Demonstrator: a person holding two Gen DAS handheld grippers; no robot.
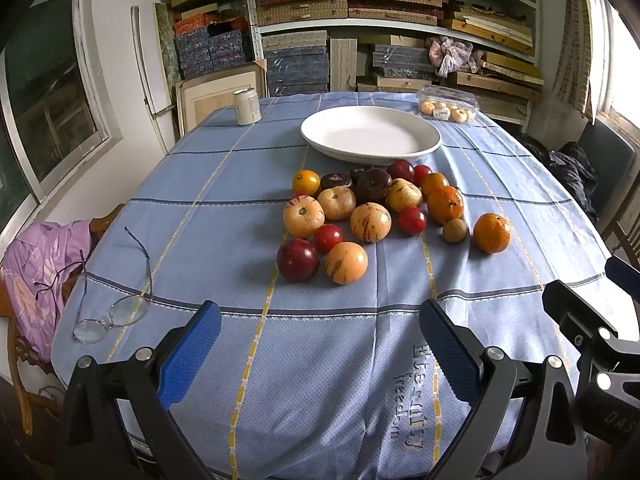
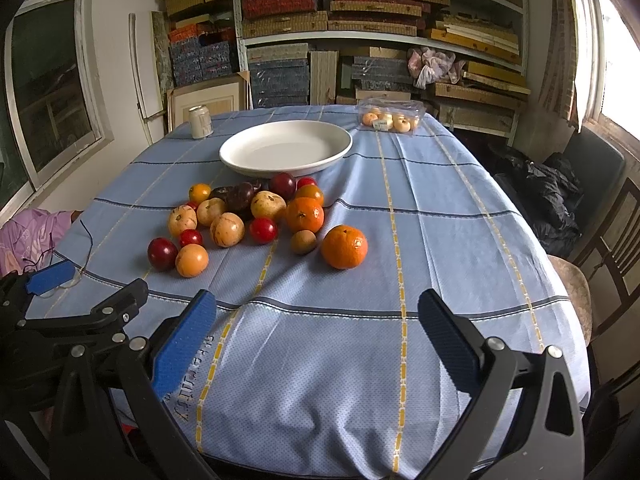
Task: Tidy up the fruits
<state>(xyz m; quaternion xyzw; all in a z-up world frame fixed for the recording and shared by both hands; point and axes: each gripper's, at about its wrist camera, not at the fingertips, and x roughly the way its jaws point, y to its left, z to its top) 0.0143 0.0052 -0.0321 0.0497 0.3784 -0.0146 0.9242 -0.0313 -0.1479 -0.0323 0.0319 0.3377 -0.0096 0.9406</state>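
My grippers, left (image 1: 320,344) and right (image 2: 316,336), both gape wide, holding nothing. The fruit pile (image 1: 360,212) lies just this side of the white plate (image 1: 370,114) — the lone orange (image 2: 344,246) on its right fringe sits nearest my right gripper.

black left tongs (image 1: 320,354), right tongs (image 2: 316,344), blue dimpled pads (image 1: 190,354), silver screws

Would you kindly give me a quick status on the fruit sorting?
Left gripper open, right gripper open, both empty. Fruit pile on the tablecloth, white plate bare. Nothing blocking; glasses lie off to the left.
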